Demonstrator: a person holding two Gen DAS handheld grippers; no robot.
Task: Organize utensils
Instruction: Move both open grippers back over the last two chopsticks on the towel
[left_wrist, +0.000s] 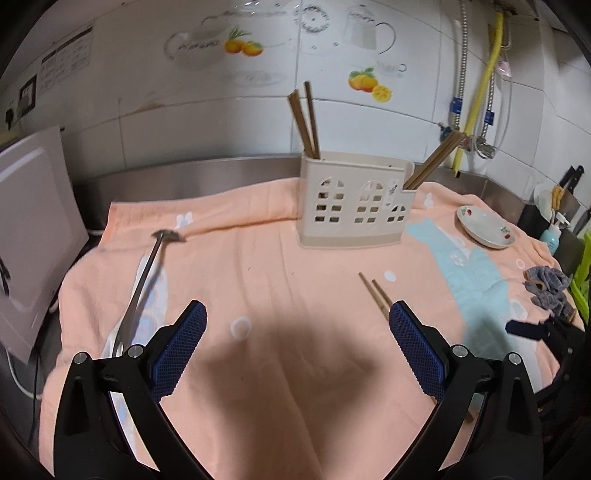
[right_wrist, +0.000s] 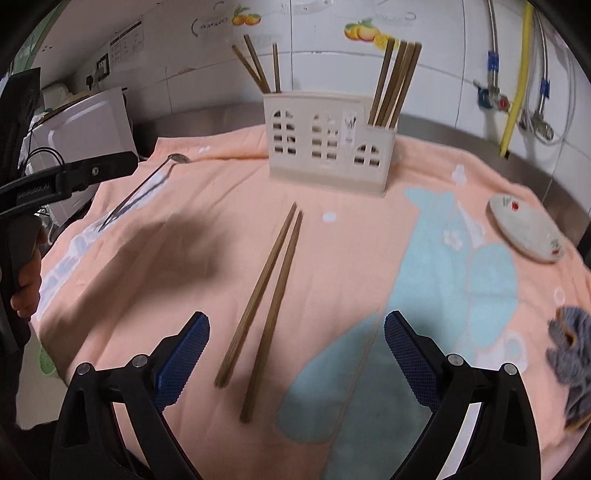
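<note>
A beige utensil holder stands at the back of the orange towel, with brown chopsticks upright in its left and right compartments. A loose pair of chopsticks lies on the towel between my right gripper's fingers; in the left wrist view the pair lies by the right finger. A metal ladle lies at the left. My left gripper is open and empty above the towel. My right gripper is open and empty just above the loose chopsticks.
A white plate with red cherries sits at the right. A grey-blue rag lies at the right edge. A white appliance stands at the left. Pipes and a yellow hose run down the tiled wall.
</note>
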